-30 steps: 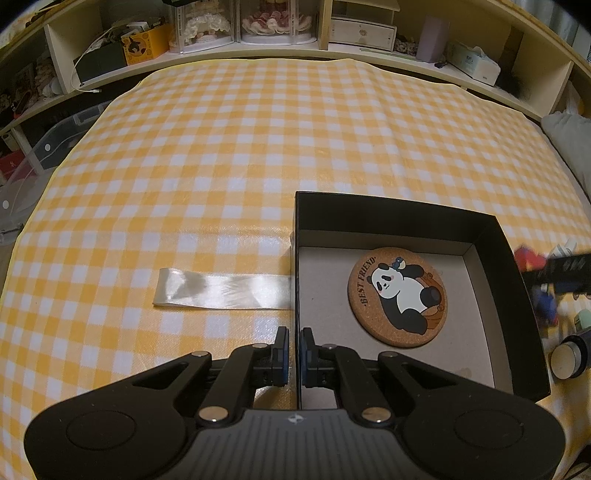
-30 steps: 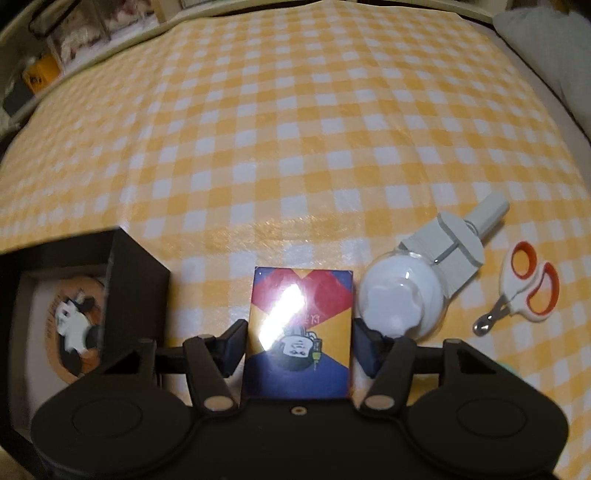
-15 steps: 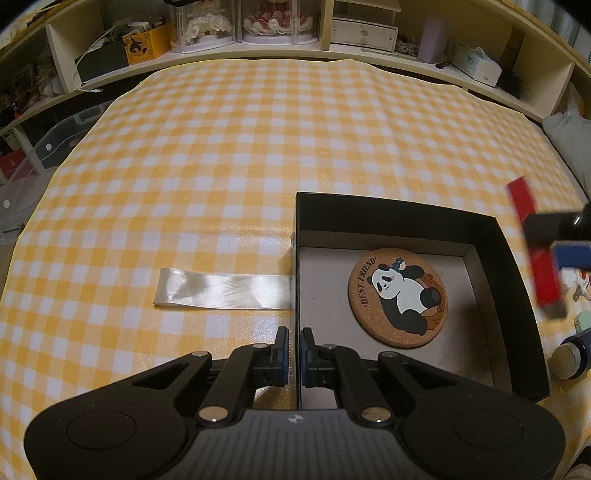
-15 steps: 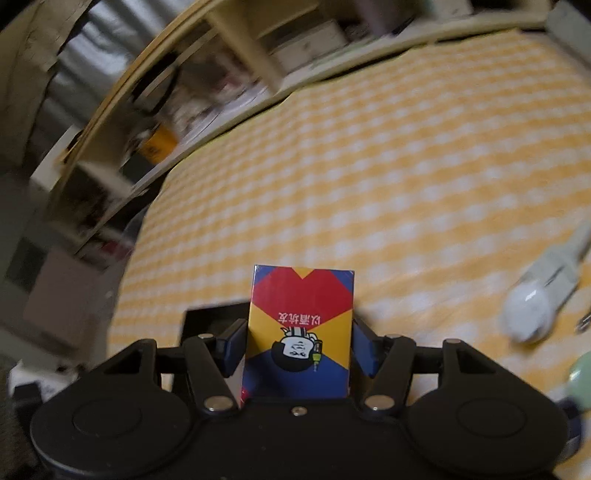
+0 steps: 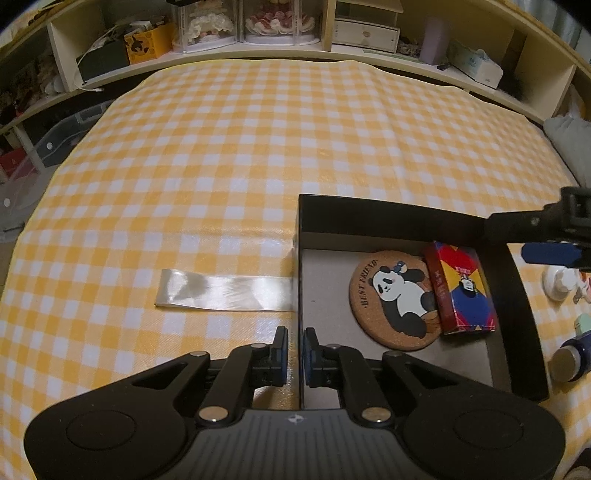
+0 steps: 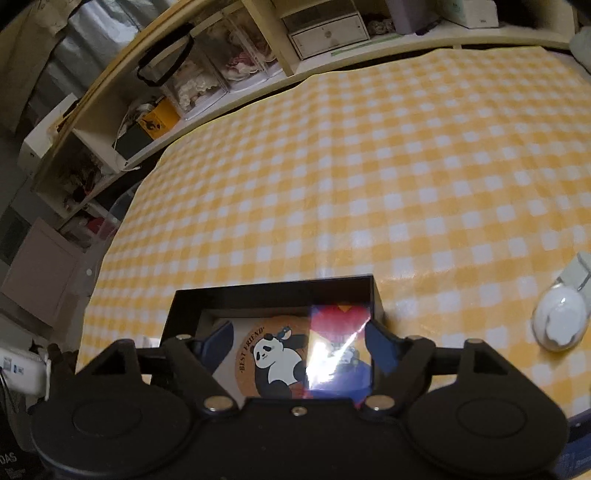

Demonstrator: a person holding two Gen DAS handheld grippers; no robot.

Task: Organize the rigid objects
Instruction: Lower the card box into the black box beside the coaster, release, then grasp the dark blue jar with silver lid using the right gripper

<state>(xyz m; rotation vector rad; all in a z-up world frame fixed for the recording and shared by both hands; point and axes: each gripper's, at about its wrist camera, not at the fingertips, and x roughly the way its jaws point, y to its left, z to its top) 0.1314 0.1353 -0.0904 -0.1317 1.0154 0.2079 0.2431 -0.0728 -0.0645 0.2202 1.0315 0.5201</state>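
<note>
Left wrist view: card box [image 5: 466, 291] was released into black box [image 5: 388, 221], lower right of frame, leaning on panda coaster [image 5: 397, 298]. Right gripper [image 6: 299, 338] opened wide; left gripper [image 5: 294, 341] pinched black box wall. One more item stored.

A yellow-and-white checked tablecloth [image 5: 229, 155] covers the table; a flat strip of glossy white satin ribbon [image 5: 225, 293] lies on it. Behind the table's far edge, cream wooden shelving [image 5: 328, 22] holds clear plastic display cases of frilly items [image 5: 243, 26], a small cream drawer unit [image 5: 365, 31] and a yellow printed box [image 5: 147, 40].
</note>
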